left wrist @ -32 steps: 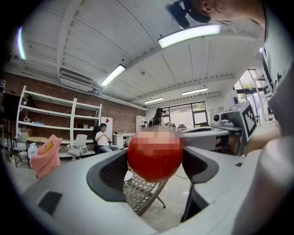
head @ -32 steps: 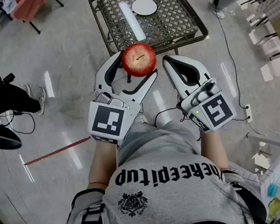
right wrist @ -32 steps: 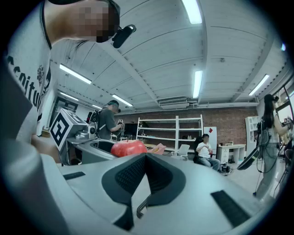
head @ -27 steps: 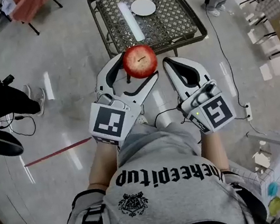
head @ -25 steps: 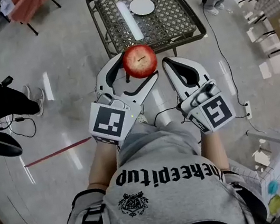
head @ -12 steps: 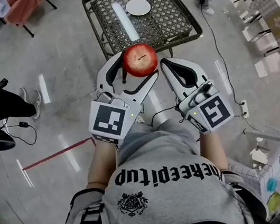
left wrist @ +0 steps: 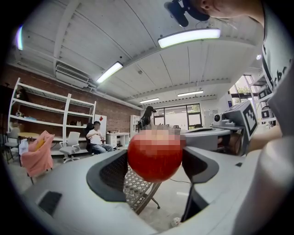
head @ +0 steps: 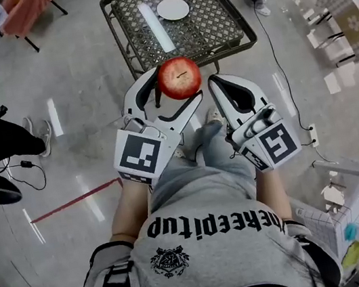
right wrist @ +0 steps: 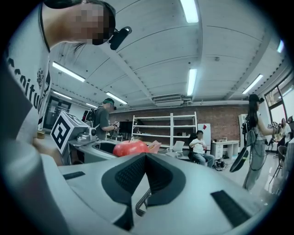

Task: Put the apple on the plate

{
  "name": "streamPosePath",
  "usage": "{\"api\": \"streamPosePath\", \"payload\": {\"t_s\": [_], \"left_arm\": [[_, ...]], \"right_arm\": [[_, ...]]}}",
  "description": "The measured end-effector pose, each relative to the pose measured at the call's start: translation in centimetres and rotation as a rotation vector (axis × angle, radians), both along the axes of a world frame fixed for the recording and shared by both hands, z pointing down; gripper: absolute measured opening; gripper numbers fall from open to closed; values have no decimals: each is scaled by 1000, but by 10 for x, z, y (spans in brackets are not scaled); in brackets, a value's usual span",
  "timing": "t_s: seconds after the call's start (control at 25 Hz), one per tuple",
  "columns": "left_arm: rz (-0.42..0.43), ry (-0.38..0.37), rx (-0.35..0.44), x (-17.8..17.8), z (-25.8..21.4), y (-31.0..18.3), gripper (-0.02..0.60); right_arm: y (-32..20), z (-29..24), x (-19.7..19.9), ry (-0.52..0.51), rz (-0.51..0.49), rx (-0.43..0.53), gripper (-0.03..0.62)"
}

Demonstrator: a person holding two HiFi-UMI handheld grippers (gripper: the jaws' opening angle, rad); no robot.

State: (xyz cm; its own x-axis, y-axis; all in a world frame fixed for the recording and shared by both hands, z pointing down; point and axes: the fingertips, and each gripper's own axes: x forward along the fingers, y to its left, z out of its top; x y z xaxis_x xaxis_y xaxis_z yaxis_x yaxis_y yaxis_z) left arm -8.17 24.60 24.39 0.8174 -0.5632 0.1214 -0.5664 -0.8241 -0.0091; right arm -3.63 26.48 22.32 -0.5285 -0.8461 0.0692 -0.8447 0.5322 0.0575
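Apple [head: 179,77] sits betw. the tips of L gripper [left wrist: 155,158]. Jaws spread wide, clamped on its two sides, apple held up in air. R gripper [right wrist: 146,158] just beside it on the right, jaws closed together w/ nothing betw. them. White plate [head: 173,8] lies on mesh table [head: 230,24], next to a long white bar [head: 160,26], well apart from apple.

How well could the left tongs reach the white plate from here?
Probably not yet: the left tongs hold the apple around the mesh table's near edge, and the plate lies toward its far side. Nothing blocks the way.
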Motion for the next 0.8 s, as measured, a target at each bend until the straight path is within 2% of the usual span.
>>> {"api": "streamPosePath", "payload": {"t_s": [0.2,0.8], "left_arm": [[-24,-4,14,1,-2,-14,407],[-92,-31,12,36,-1,-99,408]], "right_arm": [[-12,-2,2,7,-26,10,8],[-106,0,36,-10,-101,13,8]]}}
